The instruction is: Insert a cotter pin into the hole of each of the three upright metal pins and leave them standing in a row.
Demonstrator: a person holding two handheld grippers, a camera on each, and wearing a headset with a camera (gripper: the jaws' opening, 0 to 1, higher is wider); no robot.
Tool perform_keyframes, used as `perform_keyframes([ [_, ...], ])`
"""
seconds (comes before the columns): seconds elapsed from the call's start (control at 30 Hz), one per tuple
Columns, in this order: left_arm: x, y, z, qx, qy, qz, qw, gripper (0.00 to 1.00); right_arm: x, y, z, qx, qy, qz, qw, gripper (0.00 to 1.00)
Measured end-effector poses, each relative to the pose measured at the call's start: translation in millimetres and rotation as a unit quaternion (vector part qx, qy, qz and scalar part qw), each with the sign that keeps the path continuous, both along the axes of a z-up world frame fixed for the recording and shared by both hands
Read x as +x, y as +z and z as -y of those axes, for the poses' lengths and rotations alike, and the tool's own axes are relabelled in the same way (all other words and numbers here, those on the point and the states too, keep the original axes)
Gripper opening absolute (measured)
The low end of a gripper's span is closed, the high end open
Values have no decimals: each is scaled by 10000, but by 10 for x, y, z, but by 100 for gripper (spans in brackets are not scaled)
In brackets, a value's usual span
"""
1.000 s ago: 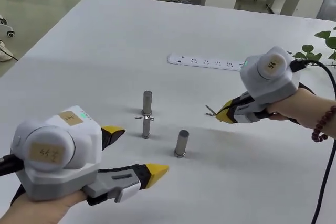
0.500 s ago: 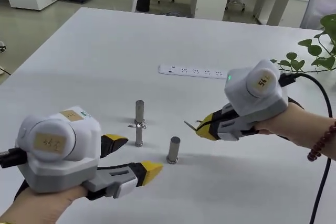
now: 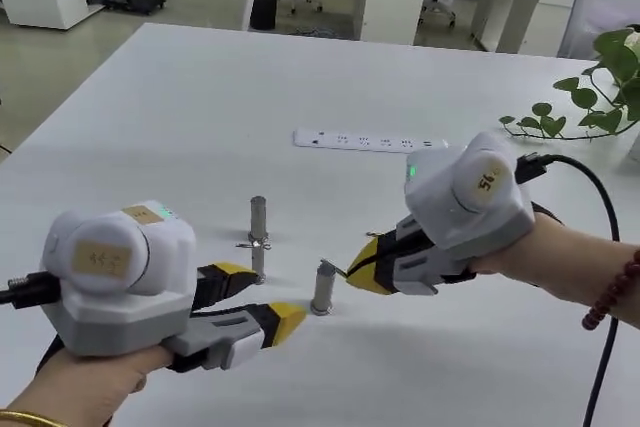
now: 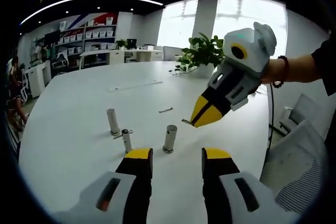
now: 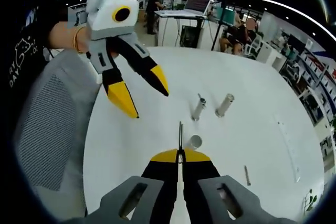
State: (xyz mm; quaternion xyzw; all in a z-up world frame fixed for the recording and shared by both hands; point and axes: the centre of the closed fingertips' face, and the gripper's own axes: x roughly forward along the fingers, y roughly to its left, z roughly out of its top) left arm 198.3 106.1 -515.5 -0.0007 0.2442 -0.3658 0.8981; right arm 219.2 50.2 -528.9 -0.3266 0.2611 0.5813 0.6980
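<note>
The right gripper has its jaws closed on a cotter pin, which sticks straight out between the yellow tips. The free end of the pin is just beside the top of the nearest metal pin, which stands upright on the white table. The left gripper hovers near the same pin, with its jaws wide apart and nothing between them. Behind stand the middle metal pin, with a fitted cotter pin across it, and the far metal pin. A spare cotter pin lies on the table, well apart.

I judge the held cotter pin to be light, thin and easy to bend. It is best gripped near its looped end and kept in line with the hole. The nearest metal pin seems stiff, smooth and easy to tip over, so the left jaws could steady it low on the shaft.

The sticker on the right gripper reads perhaps "56". The sticker on the left gripper is handwritten and I cannot read it.
</note>
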Motion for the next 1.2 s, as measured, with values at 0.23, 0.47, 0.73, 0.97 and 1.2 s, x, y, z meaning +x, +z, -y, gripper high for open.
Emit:
perform_keyframes([
  [0.23,-43,-8,83,-219,-126,-246,9994,27,-138,-46,-80,-71,320,55,9994,0],
  [0.47,-79,-40,120,-332,-132,-502,9981,22,-243,-36,-142,-112,633,149,9978,0],
  [0.73,-138,-47,175,-490,-213,-690,9962,15,-348,-26,-230,-101,963,248,9950,0],
  [0.97,-181,-33,215,-598,-276,-770,9949,10,-421,-14,-290,-99,1215,372,9919,0],
  [1.2,-196,-37,217,-638,-277,-820,9942,6,-451,-6,-316,-150,1370,466,9894,0],
])
